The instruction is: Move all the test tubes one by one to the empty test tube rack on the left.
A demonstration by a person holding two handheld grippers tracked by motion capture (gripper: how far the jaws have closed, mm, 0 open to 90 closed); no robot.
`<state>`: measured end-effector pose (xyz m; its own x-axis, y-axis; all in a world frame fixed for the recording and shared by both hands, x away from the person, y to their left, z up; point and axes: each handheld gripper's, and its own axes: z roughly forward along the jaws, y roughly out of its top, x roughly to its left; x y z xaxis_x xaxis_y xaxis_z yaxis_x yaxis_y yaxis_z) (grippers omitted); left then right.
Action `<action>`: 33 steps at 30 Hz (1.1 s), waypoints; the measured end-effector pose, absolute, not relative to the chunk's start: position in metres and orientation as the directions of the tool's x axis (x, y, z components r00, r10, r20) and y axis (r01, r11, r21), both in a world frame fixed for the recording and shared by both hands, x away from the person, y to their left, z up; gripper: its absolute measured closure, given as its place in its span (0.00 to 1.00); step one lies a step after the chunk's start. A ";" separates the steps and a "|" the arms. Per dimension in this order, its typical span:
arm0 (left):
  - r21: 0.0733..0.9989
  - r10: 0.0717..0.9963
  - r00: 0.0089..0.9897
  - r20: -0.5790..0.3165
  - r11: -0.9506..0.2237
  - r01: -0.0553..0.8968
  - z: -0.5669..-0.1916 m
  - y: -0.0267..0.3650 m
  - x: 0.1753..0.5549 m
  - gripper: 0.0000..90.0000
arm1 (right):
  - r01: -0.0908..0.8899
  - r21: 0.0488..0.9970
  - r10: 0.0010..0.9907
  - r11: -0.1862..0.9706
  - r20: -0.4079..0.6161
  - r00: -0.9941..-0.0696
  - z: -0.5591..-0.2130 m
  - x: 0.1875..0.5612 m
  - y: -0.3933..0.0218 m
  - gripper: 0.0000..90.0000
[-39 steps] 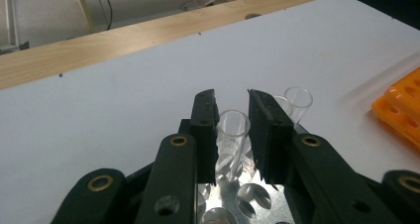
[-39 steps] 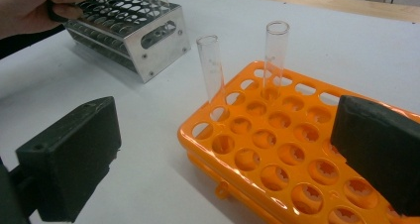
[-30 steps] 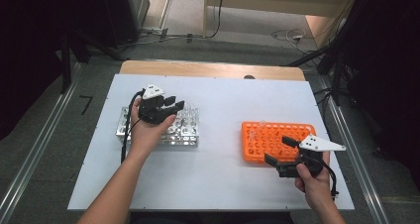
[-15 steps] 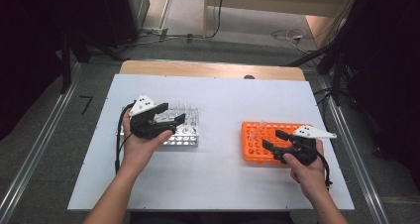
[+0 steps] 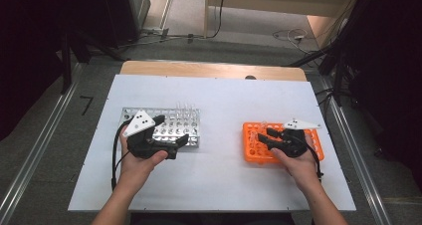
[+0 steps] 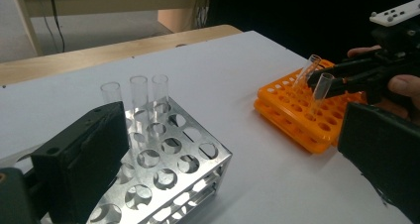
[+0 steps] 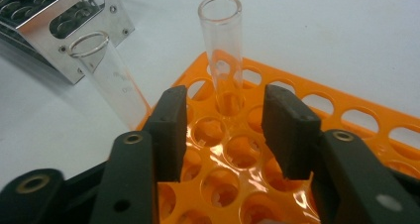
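The right gripper hangs over the near-left corner of the orange rack, its jaws part-way in and just now closing, with a gap on each side of the upright test tube that stands in a rack hole just ahead of them, so the pads press on nothing. A second tube leans out of a hole just beyond the left jaw, tilted away from the first (both are clear glass and look empty). Farther off past that tube sits the corner of the metal rack.

The left gripper is spread as wide as it goes, its jaws having just been opening, with nothing between them. It hovers over the near edge of the metal rack, and three clear tubes stand in a row at the rack's far side. Both racks rest on the white table, well apart.
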<state>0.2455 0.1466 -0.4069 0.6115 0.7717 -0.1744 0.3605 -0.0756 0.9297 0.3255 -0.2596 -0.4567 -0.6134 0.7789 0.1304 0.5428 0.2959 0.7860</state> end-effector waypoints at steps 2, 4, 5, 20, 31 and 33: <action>0.929 0.771 0.612 -0.174 -0.077 0.362 -0.409 0.145 0.241 0.00 | 0.543 0.786 0.783 0.297 0.125 -0.610 -0.458 0.327 -0.256 0.65; 0.927 0.767 0.618 -0.176 -0.082 0.365 -0.413 0.144 0.236 0.00 | 0.548 0.783 0.791 0.295 0.122 -0.600 -0.458 0.330 -0.253 0.68; 0.927 0.765 0.619 -0.177 -0.082 0.366 -0.414 0.143 0.235 0.00 | 0.555 0.779 0.792 0.292 0.128 -0.596 -0.459 0.331 -0.252 0.69; 0.910 0.749 0.633 -0.195 -0.102 0.402 -0.431 0.135 0.224 0.00 | 0.562 0.775 0.828 0.290 0.092 -0.554 -0.464 0.338 -0.239 0.81; 0.911 0.728 0.658 -0.191 -0.117 0.395 -0.431 0.130 0.221 0.00 | 0.487 0.836 0.820 0.254 0.081 -0.567 -0.449 0.328 -0.248 0.82; 0.912 0.724 0.662 -0.193 -0.117 0.394 -0.430 0.129 0.221 0.00 | 0.476 0.845 0.818 0.245 0.083 -0.569 -0.443 0.324 -0.251 0.82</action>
